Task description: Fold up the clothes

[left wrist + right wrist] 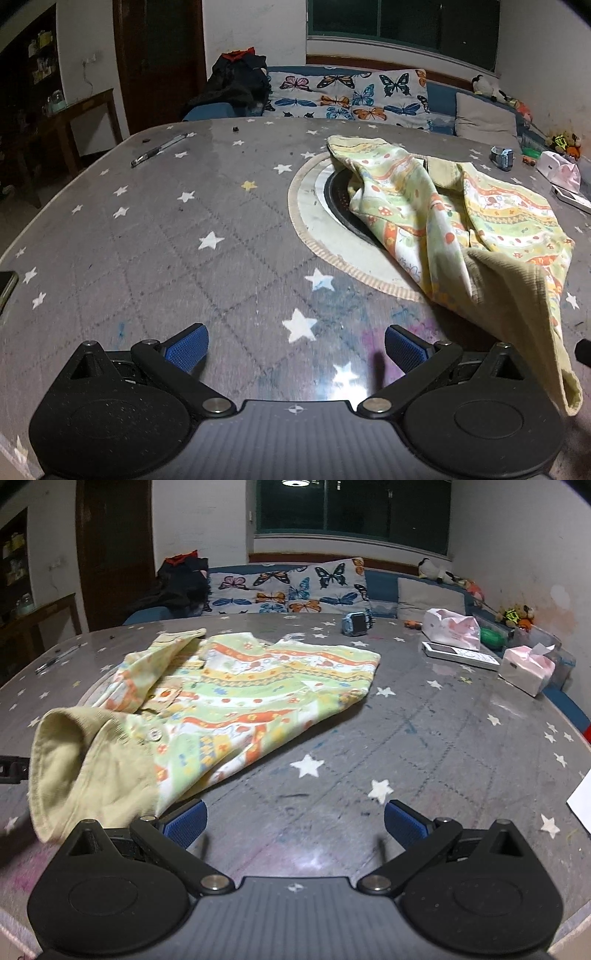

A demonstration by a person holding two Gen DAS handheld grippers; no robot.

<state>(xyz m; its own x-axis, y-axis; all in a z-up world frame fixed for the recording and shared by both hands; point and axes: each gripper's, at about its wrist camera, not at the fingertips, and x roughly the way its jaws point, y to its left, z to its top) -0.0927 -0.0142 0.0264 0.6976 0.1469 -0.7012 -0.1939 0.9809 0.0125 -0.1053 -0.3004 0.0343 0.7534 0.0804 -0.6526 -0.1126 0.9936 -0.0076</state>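
Note:
A small patterned shirt (476,225) in green, yellow and orange with a plain yellow collar lies crumpled on the grey star-print table (184,240). In the left wrist view it lies to the right of my left gripper (295,345), which is open and empty over bare table. In the right wrist view the shirt (236,694) spreads ahead and to the left, its yellow collar (85,764) nearest. My right gripper (293,821) is open and empty, its left finger close beside the collar.
A round inset (314,206) in the table lies partly under the shirt. A pen (159,149) lies far left. A blue watch (356,622), tissue packs (528,666), a white remote (460,655) and a phone (5,288) sit near the edges. A butterfly-print sofa (288,587) stands behind.

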